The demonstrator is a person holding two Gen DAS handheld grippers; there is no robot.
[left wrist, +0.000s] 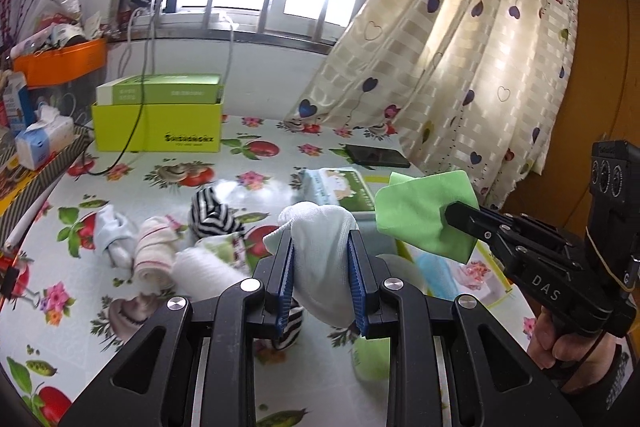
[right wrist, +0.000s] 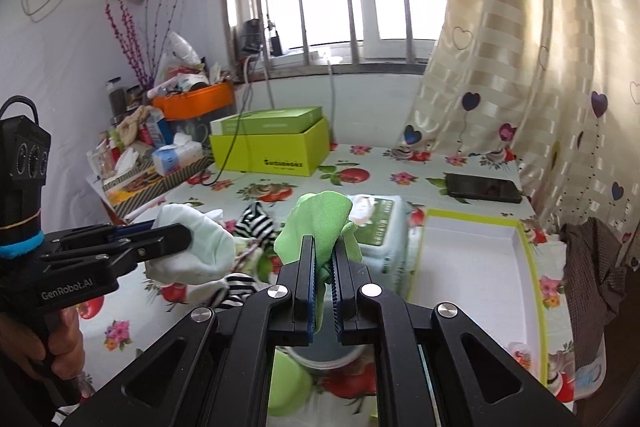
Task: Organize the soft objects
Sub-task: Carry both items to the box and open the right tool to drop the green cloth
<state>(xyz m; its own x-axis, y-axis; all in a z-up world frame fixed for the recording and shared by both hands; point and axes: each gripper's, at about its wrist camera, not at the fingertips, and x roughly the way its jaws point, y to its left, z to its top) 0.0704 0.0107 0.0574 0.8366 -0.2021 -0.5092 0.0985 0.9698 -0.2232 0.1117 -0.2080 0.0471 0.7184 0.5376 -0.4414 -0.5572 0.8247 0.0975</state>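
My left gripper (left wrist: 321, 247) is shut on a white rolled sock (left wrist: 320, 251), held above the flowered tablecloth; in the right wrist view that white sock (right wrist: 200, 251) hangs at the left. My right gripper (right wrist: 325, 247) is shut on a green cloth (right wrist: 324, 223), and the same green cloth (left wrist: 424, 215) shows at the right of the left wrist view. Several rolled socks lie on the table: a black-and-white striped one (left wrist: 214, 215), a pink-striped one (left wrist: 154, 251), a pale blue one (left wrist: 114, 231). A white tray with a lime rim (right wrist: 524, 255) lies to the right.
A lime shoebox (left wrist: 158, 123) with a cable over it stands at the back. A wet-wipes pack (right wrist: 376, 223), a black phone (right wrist: 482, 189) and a tissue pack (left wrist: 40, 143) are on the table. A cluttered shelf with an orange bin (left wrist: 60, 61) is left; a curtain (left wrist: 460, 47) hangs right.
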